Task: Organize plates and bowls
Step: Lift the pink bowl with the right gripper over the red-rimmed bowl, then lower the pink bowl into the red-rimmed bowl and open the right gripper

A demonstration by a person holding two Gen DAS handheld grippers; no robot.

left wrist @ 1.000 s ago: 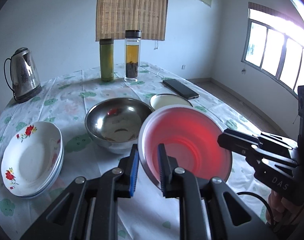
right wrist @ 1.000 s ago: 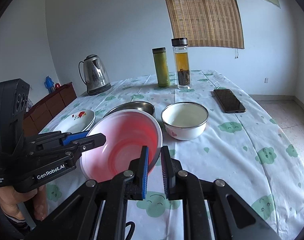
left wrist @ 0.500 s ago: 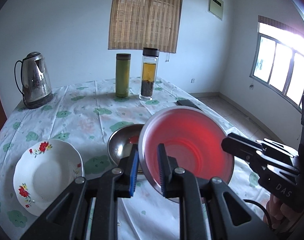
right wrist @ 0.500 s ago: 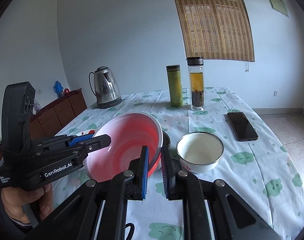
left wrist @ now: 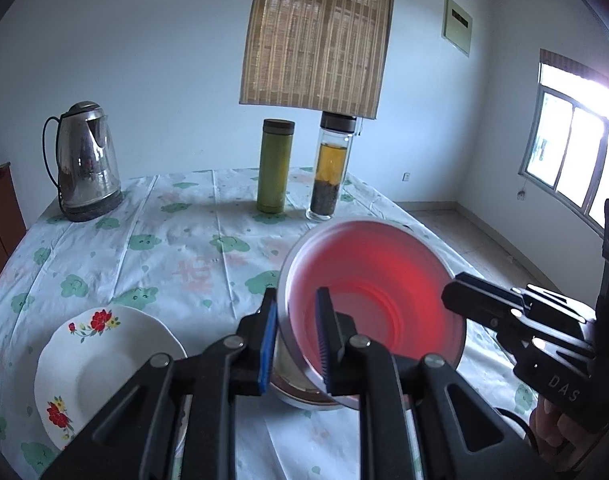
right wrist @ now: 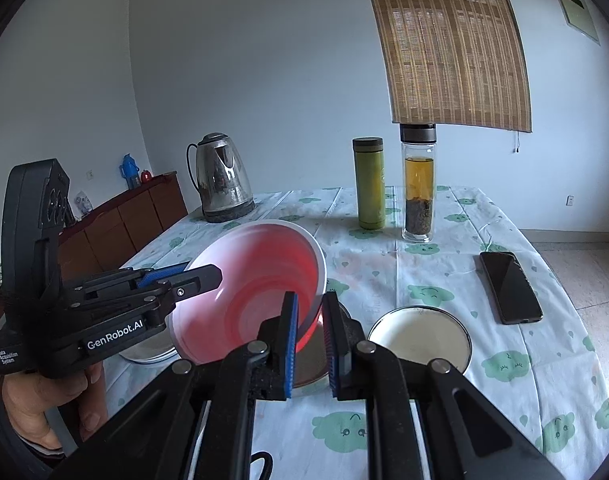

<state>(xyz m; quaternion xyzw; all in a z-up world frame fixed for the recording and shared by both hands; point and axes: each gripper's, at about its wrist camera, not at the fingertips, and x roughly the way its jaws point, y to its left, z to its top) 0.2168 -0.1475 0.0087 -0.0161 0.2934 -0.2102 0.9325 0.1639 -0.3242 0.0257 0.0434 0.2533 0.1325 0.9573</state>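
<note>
Both grippers are on the red bowl (left wrist: 374,298), which is held tilted up off the table above the steel bowl (left wrist: 292,384); left gripper (left wrist: 294,336) has its blue-padded fingers (left wrist: 267,344) closed down to a narrow gap with the bowl's near rim pinched between them, one pad outside the wall and one inside; right gripper (right wrist: 310,338) is the same, narrow gap, the bowl's rim clamped between the pads on the opposite side; from the right wrist view the red bowl (right wrist: 256,292) sits just ahead and left of the right fingers, the left gripper's tips (right wrist: 200,276) reaching over its far-left rim; steel bowl is directly under and behind the fingers, mostly hidden; white enamel bowl (right wrist: 420,338) on the table just right of the right fingers; floral plate (left wrist: 104,368) on the table left of the left fingers, apart from both bowls; kettle (left wrist: 84,162), green flask (left wrist: 274,166), tea bottle (left wrist: 330,168) far ahead of the fingers; phone (right wrist: 510,286) ahead right
</note>
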